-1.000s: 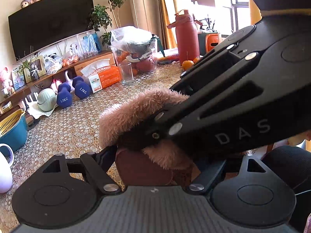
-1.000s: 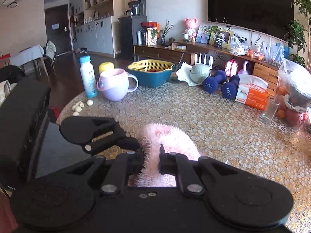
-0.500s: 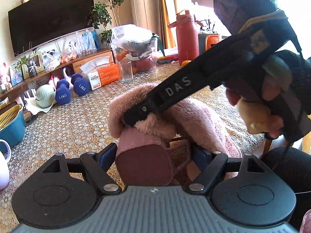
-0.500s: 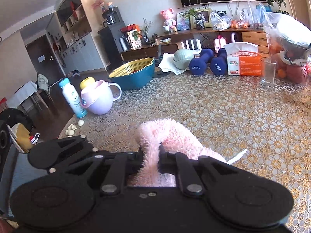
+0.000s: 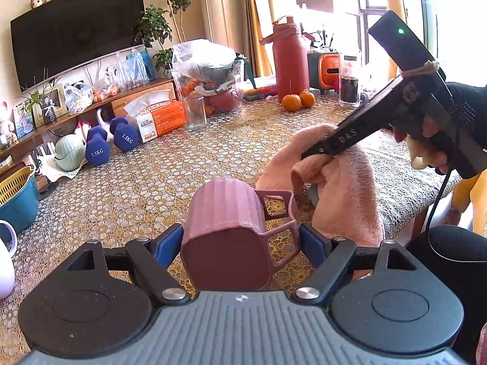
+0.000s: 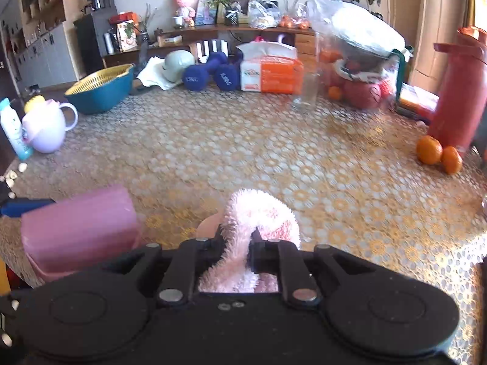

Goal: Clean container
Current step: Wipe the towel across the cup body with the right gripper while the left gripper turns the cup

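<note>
- Two grippers in play. Left gripper (image 5: 240,240), bottom centre of the left wrist view, is clamped on the pink cup (image 5: 226,228): blue pads against its ribbed wall on one side and its square handle on the other.
- Cup lies on its side in the grip, base toward the camera, long axis running away up the frame; mouth faces away and is hidden.
- Right gripper (image 5: 313,156), right of centre, is pinched narrow on the pink fluffy cloth (image 5: 344,188), which hangs in a wad.
- Key relation: cloth sits up and right of the cup, near but apart, beyond the handle. My read: the cloth must come left to meet the cup; nothing stands between.
- Right wrist view agrees: cloth (image 6: 258,225) between closed jaws, cup (image 6: 79,225) at lower left.
- Farther out on the patterned tablecloth (image 5: 146,188): empty glass (image 5: 194,112), tissue box (image 5: 158,120), blue dumbbells (image 5: 111,141), oranges (image 5: 298,100), red flask (image 5: 289,60). All well apart.
</note>
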Motion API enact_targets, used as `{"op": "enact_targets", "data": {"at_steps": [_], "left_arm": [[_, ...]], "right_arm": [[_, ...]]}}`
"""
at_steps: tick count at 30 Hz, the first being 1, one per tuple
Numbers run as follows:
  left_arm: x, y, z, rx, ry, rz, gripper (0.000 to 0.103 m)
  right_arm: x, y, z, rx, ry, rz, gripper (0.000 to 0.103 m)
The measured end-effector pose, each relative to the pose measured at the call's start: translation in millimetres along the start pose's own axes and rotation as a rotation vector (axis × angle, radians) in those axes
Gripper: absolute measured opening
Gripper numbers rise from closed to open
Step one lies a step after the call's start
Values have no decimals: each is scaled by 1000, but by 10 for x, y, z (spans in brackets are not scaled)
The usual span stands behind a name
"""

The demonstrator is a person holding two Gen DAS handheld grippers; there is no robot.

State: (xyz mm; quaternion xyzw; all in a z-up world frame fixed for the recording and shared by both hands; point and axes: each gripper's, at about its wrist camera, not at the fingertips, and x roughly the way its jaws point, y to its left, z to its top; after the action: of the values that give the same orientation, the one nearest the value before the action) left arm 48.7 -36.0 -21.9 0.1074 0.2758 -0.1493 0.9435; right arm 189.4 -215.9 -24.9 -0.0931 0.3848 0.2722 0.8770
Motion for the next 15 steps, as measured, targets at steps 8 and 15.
{"op": "enact_targets", "data": {"at_steps": [8,15], "left_arm": [[-4,-30,-8,5,7,9,82],[0,-39,3,9,14,12,82]], "right_arm": [[-206,-186,-159,51,3,7,39],[-176,11,-139,-98,39,-85,53]]}}
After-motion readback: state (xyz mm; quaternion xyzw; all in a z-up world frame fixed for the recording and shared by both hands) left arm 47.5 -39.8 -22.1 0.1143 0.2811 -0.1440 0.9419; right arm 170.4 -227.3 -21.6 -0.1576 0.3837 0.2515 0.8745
